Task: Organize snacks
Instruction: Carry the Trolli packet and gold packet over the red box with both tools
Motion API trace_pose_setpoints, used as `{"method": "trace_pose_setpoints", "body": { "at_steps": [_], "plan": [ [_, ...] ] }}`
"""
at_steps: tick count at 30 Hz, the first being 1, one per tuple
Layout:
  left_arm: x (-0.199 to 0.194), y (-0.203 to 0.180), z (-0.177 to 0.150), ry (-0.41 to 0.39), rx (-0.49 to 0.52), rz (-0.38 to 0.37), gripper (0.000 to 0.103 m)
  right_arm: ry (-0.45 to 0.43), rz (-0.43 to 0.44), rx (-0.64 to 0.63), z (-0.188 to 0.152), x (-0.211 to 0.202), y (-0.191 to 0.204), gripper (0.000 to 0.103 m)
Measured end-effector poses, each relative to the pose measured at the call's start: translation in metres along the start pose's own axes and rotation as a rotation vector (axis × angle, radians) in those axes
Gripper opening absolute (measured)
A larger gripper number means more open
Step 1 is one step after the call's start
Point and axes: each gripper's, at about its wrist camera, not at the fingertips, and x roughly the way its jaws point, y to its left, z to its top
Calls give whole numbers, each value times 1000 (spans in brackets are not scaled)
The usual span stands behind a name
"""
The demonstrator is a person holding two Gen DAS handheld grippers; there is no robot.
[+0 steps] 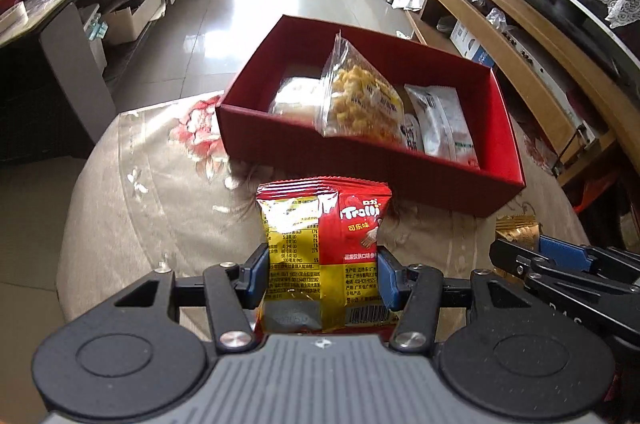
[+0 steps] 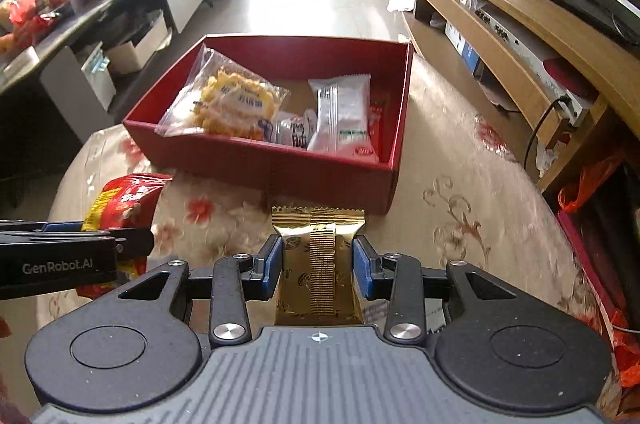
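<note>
A: Red-and-yellow foil, printed with the Trolli name, white characters and a barcode: what is it, and where?

B: It is the Trolli gummy packet (image 1: 323, 256), standing upright and clamped between the blue pads (image 1: 259, 274) of the left gripper (image 1: 323, 276), above the floral tablecloth (image 1: 168, 192) and short of the red box (image 1: 372, 164).

A: And the second item?

B: It is a gold foil snack packet (image 2: 318, 260) with serrated top edge and a ribbed seam down its middle. The right gripper (image 2: 318, 266) is clenched on it from both sides, just before the near wall of the red box.

A: What is in the box?

B: A clear bag of yellow puffed snacks (image 2: 232, 104) leans at the left; a white wrapped bar (image 2: 344, 112) lies to the right, with a small black-and-white sachet (image 2: 294, 132) between them. From the left wrist view, another pale packet (image 1: 294, 96) shows behind the clear bag.

A: How do the two grippers stand?

B: Side by side, each visible at the edge of the other's view.
</note>
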Motion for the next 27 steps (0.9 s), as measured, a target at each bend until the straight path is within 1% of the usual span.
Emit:
{"method": "trace_pose_setpoints", "body": {
  "at_steps": [11,17,27],
  "plan": [
    [11,1,28,-22,-27,-5,50,-26,7,7,22,11,3,45],
    [13,3,36,-39,-30,10,50,-28,7,5,30,18,6,46],
    [16,5,45,-44,-43,8,50,-41,5,10,38,20,7,46]
  ]
}}
